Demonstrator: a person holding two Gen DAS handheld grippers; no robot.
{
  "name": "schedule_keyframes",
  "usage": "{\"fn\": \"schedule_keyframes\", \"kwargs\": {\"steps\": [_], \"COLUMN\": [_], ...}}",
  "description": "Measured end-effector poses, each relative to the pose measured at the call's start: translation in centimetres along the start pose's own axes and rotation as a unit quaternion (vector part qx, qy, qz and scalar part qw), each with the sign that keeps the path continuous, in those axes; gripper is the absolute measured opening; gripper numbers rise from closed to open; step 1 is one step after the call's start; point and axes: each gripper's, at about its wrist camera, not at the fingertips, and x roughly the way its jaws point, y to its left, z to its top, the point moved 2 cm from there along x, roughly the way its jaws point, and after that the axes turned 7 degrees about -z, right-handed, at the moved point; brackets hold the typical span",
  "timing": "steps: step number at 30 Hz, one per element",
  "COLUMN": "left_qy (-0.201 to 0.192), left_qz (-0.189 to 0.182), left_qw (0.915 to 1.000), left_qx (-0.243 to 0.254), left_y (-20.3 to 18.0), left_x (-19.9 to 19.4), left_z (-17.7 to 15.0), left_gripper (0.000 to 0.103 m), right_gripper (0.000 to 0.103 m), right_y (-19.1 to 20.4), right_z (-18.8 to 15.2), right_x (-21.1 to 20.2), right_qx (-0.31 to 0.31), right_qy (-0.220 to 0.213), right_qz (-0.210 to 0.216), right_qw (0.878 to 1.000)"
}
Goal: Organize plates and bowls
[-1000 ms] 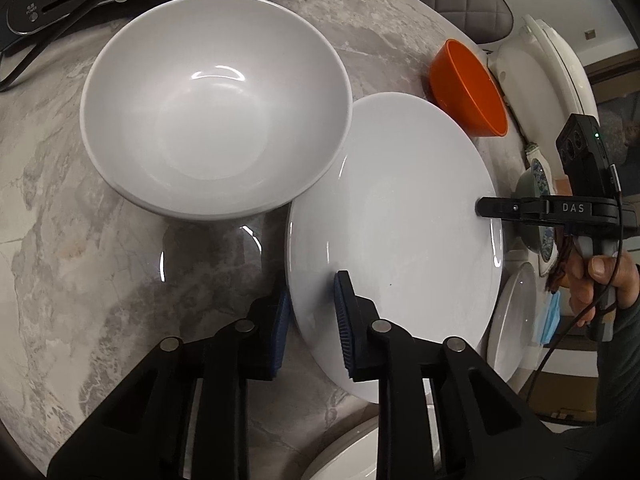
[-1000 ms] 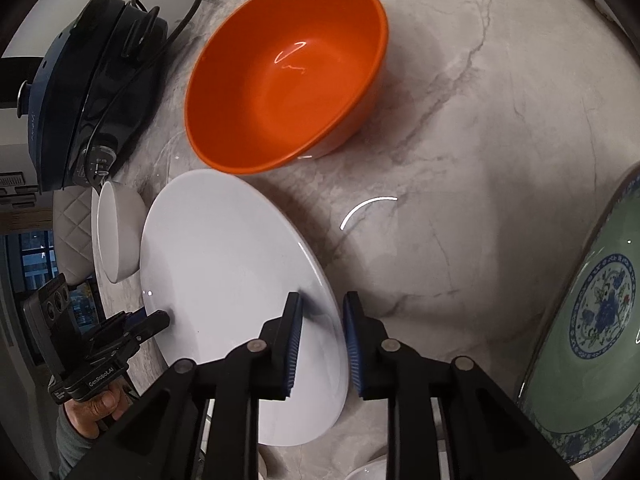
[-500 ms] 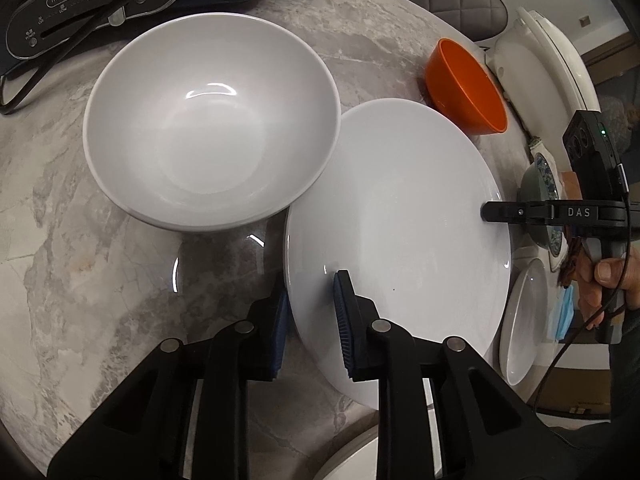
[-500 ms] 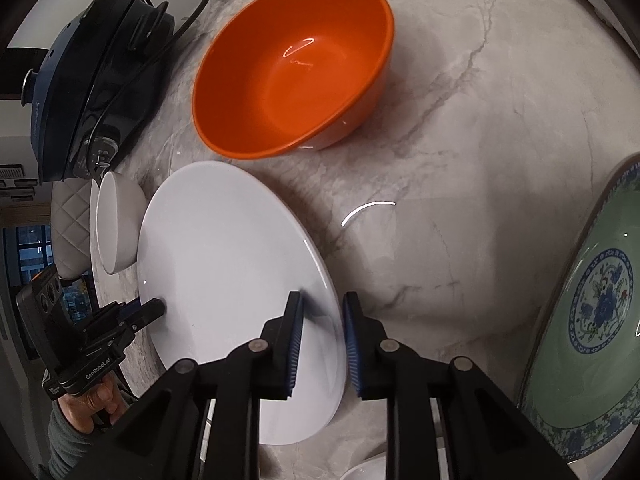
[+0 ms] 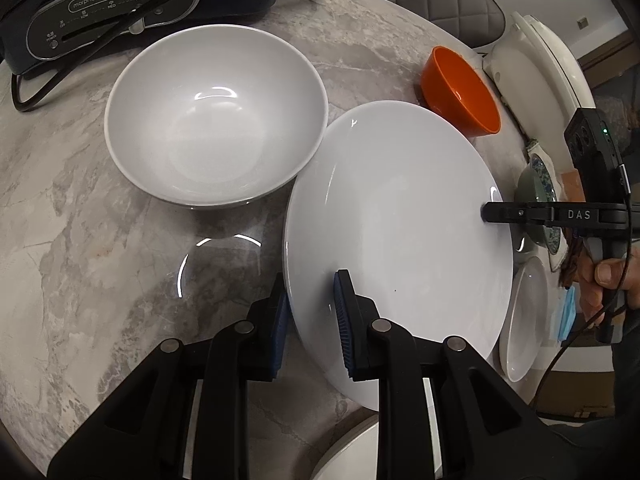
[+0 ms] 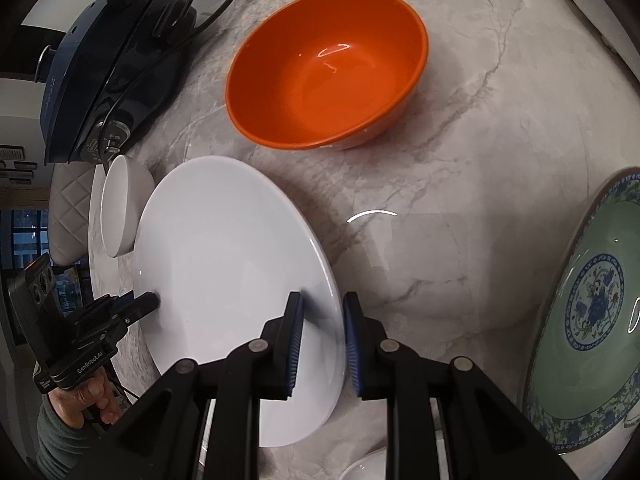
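A large white plate (image 5: pixel 400 216) is held above the marble table between both grippers. My left gripper (image 5: pixel 310 292) is shut on its near rim. My right gripper (image 6: pixel 322 316) is shut on the opposite rim; it also shows in the left wrist view (image 5: pixel 486 213). The same plate shows in the right wrist view (image 6: pixel 224 280). A white bowl (image 5: pixel 216 120) stands left of the plate, its rim close to the plate's edge. An orange bowl (image 6: pixel 328 80) stands beyond the plate; it also shows in the left wrist view (image 5: pixel 464 88).
A dark blue appliance (image 5: pixel 120 4) with a cord stands at the back. A green patterned plate (image 6: pixel 592 304) lies at the right. A small white dish (image 5: pixel 524 320) and another white rim (image 5: pixel 352 456) lie near the table's edge. A white lidded appliance (image 5: pixel 536 64) stands far right.
The plate, gripped at both rims, has shifted a little away from the white bowl and toward me. Both grippers stay shut on it.
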Motion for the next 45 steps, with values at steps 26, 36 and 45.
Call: {"fn": "schedule_keyframes", "kwargs": {"steps": [26,36,45], "left_qy": [-0.114,-0.138,-0.128], "left_qz": [0.053,0.055,0.058], "left_qw": [0.9903,0.9796,0.9678], "left_qx": [-0.059,-0.135,-0.209], "left_y": [-9.2,-16.6,-19.0], "left_x": [-11.0,-11.3,-8.6], "left_z": [-10.2,-24.2,-36.3], "left_gripper": [0.019,0.019,0.019], "right_gripper": [0.023,0.023,0.023], "right_y": [0.6,-1.3,-2.9], "right_z": [-4.1,-13.3,-21.9], "right_x": [-6.3,-8.0,-5.5], "right_qx": [-0.108,-0.172,-0.204], "right_qy": [-0.031,-0.018,0.030], "right_qz": [0.049,0.057,0.052], "right_qw": [0.992,0.983,0.977]}}
